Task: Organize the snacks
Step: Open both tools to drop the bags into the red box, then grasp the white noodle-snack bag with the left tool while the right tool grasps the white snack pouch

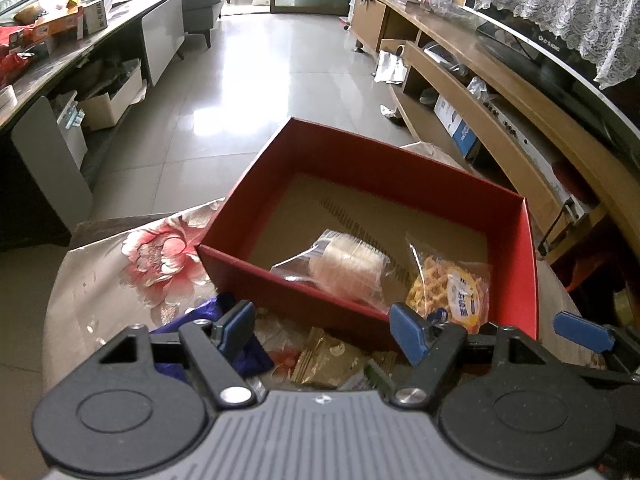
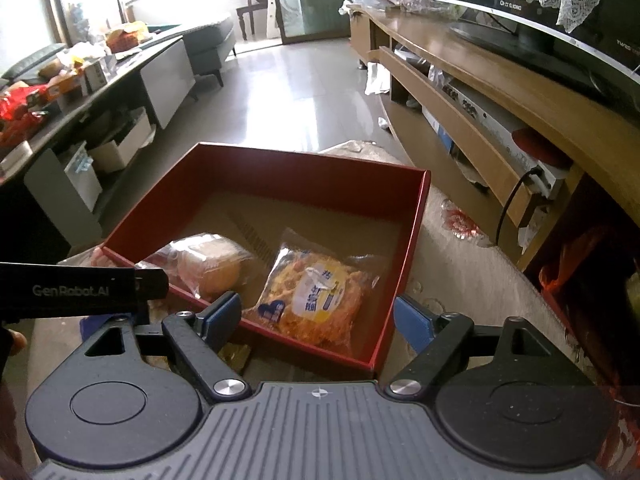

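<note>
A red box (image 1: 384,168) (image 2: 280,168) stands on a floral cloth and holds two snacks: a clear pack with a pale round cake (image 1: 344,266) (image 2: 212,264) and a yellow bag of fried crisps (image 1: 452,290) (image 2: 316,300). My left gripper (image 1: 326,326) hovers open over the box's near wall, nothing between its blue pads. Below it lie a gold snack packet (image 1: 324,360) and a purple wrapper (image 1: 236,336) on the cloth. My right gripper (image 2: 316,318) stands open over the box's near right corner, empty. The left gripper's body (image 2: 80,290) juts in at that view's left.
The cloth-covered table (image 1: 120,280) ends at a rounded edge on the left. A wooden TV cabinet (image 2: 500,92) with a television runs along the right. A dark desk (image 1: 60,56) piled with boxes stands far left, tiled floor between. A hand (image 2: 12,340) shows at the left edge.
</note>
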### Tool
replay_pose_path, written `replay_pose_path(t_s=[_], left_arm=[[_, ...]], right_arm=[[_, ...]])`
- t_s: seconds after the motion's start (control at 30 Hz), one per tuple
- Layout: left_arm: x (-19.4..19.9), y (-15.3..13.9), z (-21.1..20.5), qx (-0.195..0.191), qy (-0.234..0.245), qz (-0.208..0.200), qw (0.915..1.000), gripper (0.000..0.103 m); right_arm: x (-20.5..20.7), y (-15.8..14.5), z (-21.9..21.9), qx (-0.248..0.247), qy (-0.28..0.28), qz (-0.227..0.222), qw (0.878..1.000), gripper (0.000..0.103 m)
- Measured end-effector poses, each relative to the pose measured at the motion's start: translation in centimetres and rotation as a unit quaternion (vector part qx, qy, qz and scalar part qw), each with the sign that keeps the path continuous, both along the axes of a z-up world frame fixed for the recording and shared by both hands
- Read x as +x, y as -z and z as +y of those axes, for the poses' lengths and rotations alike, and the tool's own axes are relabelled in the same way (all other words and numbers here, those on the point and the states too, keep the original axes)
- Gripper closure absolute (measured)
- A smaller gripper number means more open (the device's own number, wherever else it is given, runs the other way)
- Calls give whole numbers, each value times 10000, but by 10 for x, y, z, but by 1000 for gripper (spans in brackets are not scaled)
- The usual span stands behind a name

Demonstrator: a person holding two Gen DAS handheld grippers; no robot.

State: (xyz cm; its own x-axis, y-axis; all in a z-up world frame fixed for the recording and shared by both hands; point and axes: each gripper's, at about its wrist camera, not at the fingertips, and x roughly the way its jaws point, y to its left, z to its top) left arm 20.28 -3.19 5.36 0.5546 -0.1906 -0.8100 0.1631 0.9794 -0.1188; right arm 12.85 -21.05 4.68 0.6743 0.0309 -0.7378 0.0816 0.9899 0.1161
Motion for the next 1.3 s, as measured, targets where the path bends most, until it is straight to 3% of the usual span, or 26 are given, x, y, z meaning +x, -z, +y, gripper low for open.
replay_pose_path(t_s=[0.53,1.03,1.3], left_arm=[[-30,9,33,45,28,189,9998,24],[-56,34,94,-6,-238,641,9977,24],[-48,52,104,31,85,845,9964,24]], right_arm=[[-24,2,25,21,-319,109,9994,15],[-33,12,63,-85,-856,359,9956,15],[-32,14,73,-20,-995,428,9941,15]])
